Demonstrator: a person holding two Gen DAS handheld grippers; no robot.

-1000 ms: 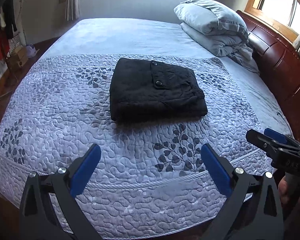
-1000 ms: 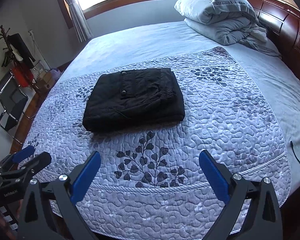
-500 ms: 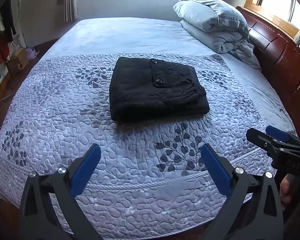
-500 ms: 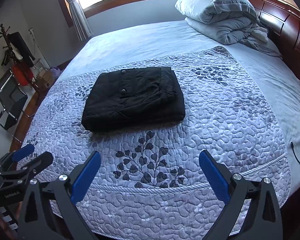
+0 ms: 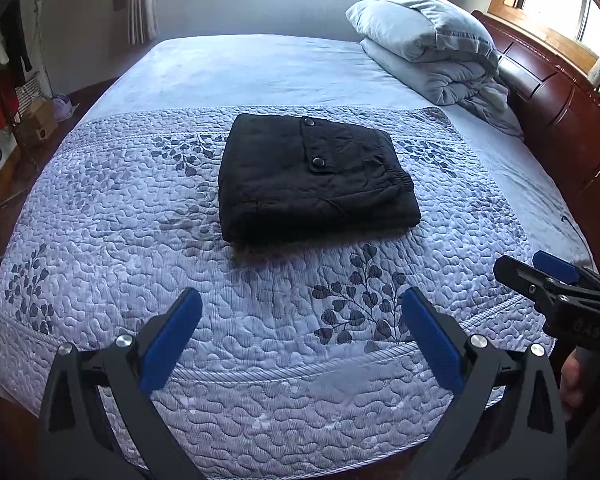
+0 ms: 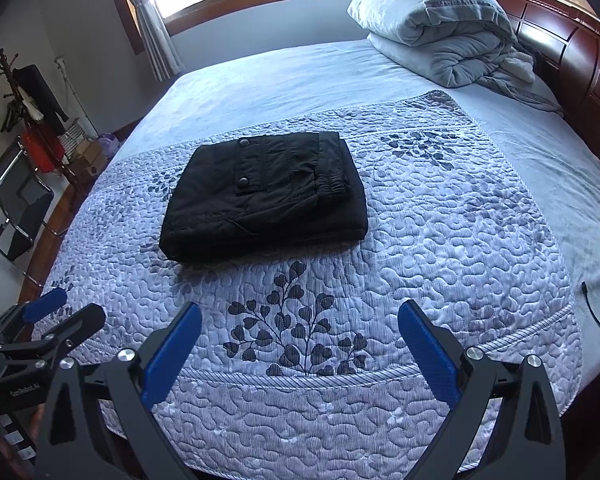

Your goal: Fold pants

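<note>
The black pants (image 5: 312, 180) lie folded into a compact rectangle on the quilted bedspread (image 5: 140, 240), a snap-button pocket flap on top. They also show in the right wrist view (image 6: 266, 196). My left gripper (image 5: 300, 312) is open and empty, held above the bed's near edge, well short of the pants. My right gripper (image 6: 300, 324) is open and empty, likewise back from the pants. Each gripper shows at the edge of the other's view: the right one (image 5: 540, 276), the left one (image 6: 64, 312).
A folded grey duvet and pillow (image 5: 428, 44) lie at the head of the bed by the wooden headboard (image 5: 560, 100). A chair and clothes rack (image 6: 24, 152) stand on the floor to the left. A black cable (image 6: 596, 312) lies at the bed's right edge.
Both grippers have drifted slightly; the pants sit a little lower in the views. The pants have not moved on the bed and both grippers stay open.
</note>
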